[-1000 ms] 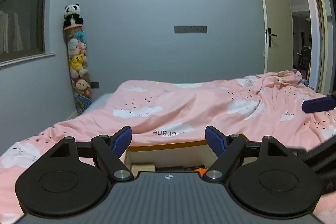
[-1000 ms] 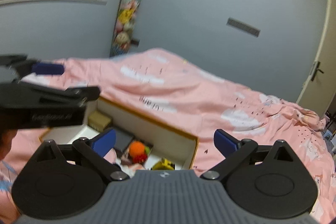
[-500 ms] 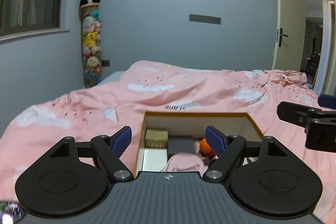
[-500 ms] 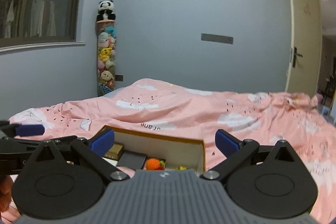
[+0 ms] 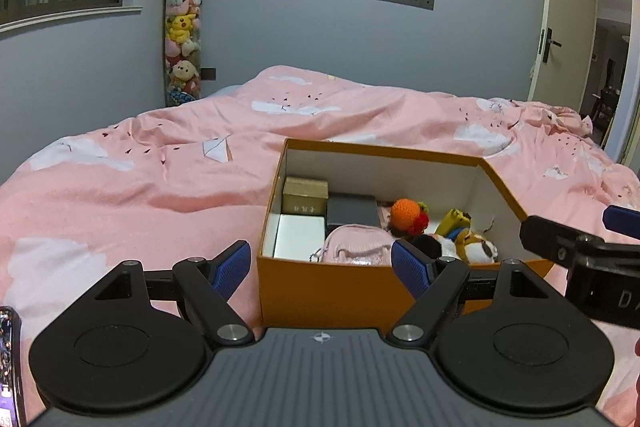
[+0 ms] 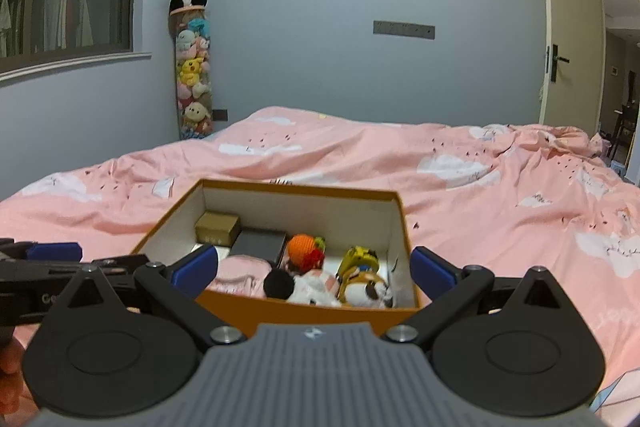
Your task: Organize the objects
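The orange box [image 5: 332, 291] sits on the pink duvet [image 5: 160, 179], holding small cartons at its 10 o'clock corner, a pink pouch [image 5: 352, 247] at 7 o'clock, an orange knitted toy [image 6: 306, 247] near centre and plush toys [image 6: 360, 287] at 4 o'clock; the left gripper [image 5: 322, 265] hangs just short of the near wall, released and empty; the right gripper [image 6: 314, 267], equally spread and empty, hovers at the same wall; best, I judge, to descend steeply on one soft item, clearing the rim before clenching.
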Demonstrator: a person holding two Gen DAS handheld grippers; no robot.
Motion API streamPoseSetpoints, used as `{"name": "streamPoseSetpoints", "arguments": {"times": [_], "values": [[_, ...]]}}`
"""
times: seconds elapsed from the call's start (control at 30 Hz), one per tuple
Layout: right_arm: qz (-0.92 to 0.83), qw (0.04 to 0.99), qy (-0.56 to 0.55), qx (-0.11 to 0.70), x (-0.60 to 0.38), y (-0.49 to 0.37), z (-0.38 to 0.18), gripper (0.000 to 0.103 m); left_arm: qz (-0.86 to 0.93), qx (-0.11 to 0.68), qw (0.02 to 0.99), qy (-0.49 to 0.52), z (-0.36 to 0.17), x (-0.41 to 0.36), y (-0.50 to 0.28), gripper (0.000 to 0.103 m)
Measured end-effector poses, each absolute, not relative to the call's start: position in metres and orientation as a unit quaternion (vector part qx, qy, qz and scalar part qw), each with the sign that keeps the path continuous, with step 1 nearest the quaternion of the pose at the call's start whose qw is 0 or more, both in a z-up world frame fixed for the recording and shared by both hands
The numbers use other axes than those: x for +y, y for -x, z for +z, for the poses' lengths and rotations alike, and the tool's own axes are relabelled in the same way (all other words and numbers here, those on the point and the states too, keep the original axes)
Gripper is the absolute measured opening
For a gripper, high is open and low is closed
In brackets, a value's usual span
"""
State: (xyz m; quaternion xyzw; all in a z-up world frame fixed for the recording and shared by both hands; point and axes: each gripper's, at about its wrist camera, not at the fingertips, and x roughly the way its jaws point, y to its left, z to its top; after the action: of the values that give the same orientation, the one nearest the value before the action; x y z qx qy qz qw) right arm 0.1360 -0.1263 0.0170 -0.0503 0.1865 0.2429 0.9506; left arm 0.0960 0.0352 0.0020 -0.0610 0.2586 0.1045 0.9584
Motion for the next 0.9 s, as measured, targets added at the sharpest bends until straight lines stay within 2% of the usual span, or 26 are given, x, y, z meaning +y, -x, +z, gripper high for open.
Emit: {"name": "streamPoseSetpoints", "arguments": {"times": [0.9], "values": [[0.249, 0.946, 0.055, 0.198, -0.126, -0.125, 0.006, 0.102, 0.1, 0.275, 0.956, 0.032, -0.003, 0.022, -0.093, 0.093]]}}
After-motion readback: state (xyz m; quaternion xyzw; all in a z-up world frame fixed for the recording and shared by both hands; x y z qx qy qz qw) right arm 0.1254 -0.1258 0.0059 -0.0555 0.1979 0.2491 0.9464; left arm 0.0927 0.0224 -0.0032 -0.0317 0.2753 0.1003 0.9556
